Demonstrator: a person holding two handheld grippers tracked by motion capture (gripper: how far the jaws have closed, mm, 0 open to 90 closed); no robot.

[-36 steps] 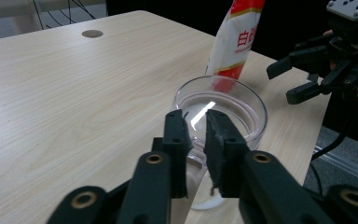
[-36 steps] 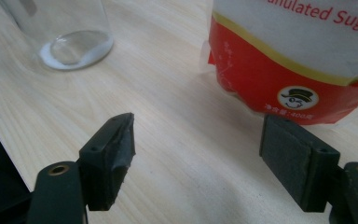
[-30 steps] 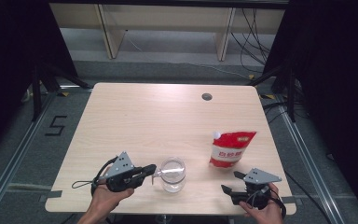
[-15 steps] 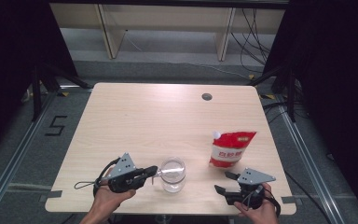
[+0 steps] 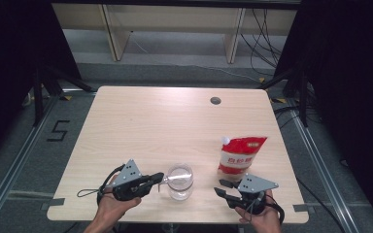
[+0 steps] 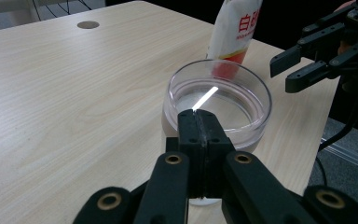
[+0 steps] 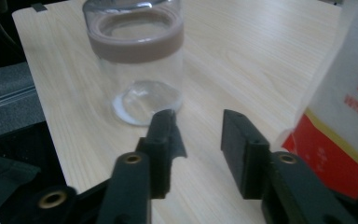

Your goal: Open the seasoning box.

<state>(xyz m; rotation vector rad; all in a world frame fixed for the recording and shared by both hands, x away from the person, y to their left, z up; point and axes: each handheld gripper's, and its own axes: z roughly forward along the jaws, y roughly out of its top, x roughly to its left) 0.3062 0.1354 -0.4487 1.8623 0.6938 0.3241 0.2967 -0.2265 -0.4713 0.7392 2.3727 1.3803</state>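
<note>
I inspect from the largest item down. The table (image 5: 141, 126) fills the middle of the high view, a pale wood top with a round port (image 5: 215, 100) toward its upper right.

The pouch (image 5: 239, 155) stands right of centre in that view, red and white, with a white cap at its upper left corner. I judge it soft-walled and liable to buckle or topple under a side push; a hold should go high, at the stiffer shoulder below the cap, not on the slack belly.

The jar (image 5: 179, 181) sits in the lower middle, well apart from the pouch and near the table's front edge. It is clear, open-topped, with a brownish band under the rim in the right gripper view (image 7: 135, 39). I judge it rigid, light while empty, smooth and slippery, and breakable if knocked off the edge. It takes a grip best across the rim wall or around the banded neck.

The left gripper (image 5: 159, 177) lies at lower left, its jaws pressed together with nothing between them, their tips just at the jar's near rim (image 6: 200, 116).

The right gripper (image 5: 223, 187) lies at lower right, below the pouch. Its jaws have just been closing, a gap remains, and nothing sits between them (image 7: 196, 128).
</note>
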